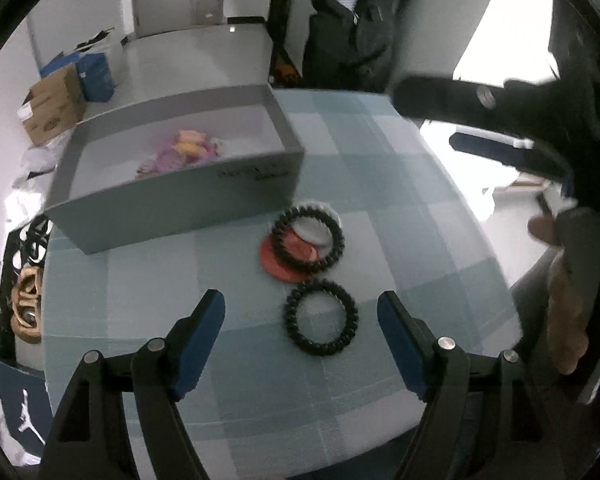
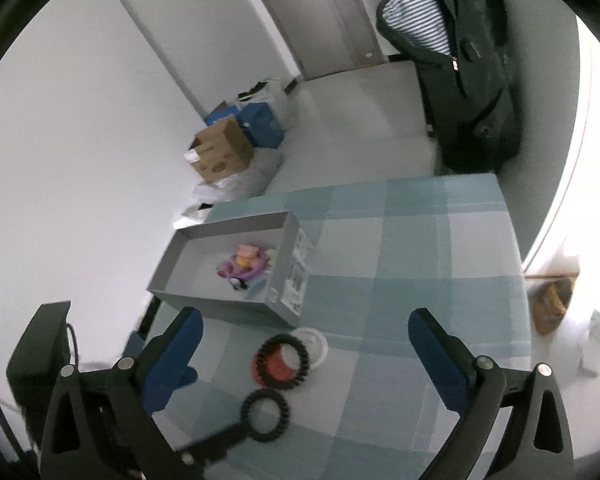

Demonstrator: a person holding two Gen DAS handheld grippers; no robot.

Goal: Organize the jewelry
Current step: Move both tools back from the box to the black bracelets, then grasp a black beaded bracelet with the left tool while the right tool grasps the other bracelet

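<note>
Two black spiral bracelets lie on the checked tablecloth (image 1: 380,184). The near one (image 1: 321,318) lies flat between my left gripper's fingers; it also shows in the right wrist view (image 2: 265,415). The far one (image 1: 308,239) rests on a red disc (image 1: 278,266) and a white disc (image 1: 316,228); it also shows in the right wrist view (image 2: 283,361). A grey open box (image 1: 180,204) holds pink and yellow trinkets (image 1: 188,150). My left gripper (image 1: 302,312) is open and low over the table. My right gripper (image 2: 304,324) is open, empty and held high.
Cardboard and blue boxes (image 2: 228,144) sit on the floor by the wall. A dark jacket (image 2: 464,60) hangs beyond the table's far edge. Sandals (image 1: 26,308) lie on the floor at the left. The box (image 2: 236,268) stands at the table's left edge.
</note>
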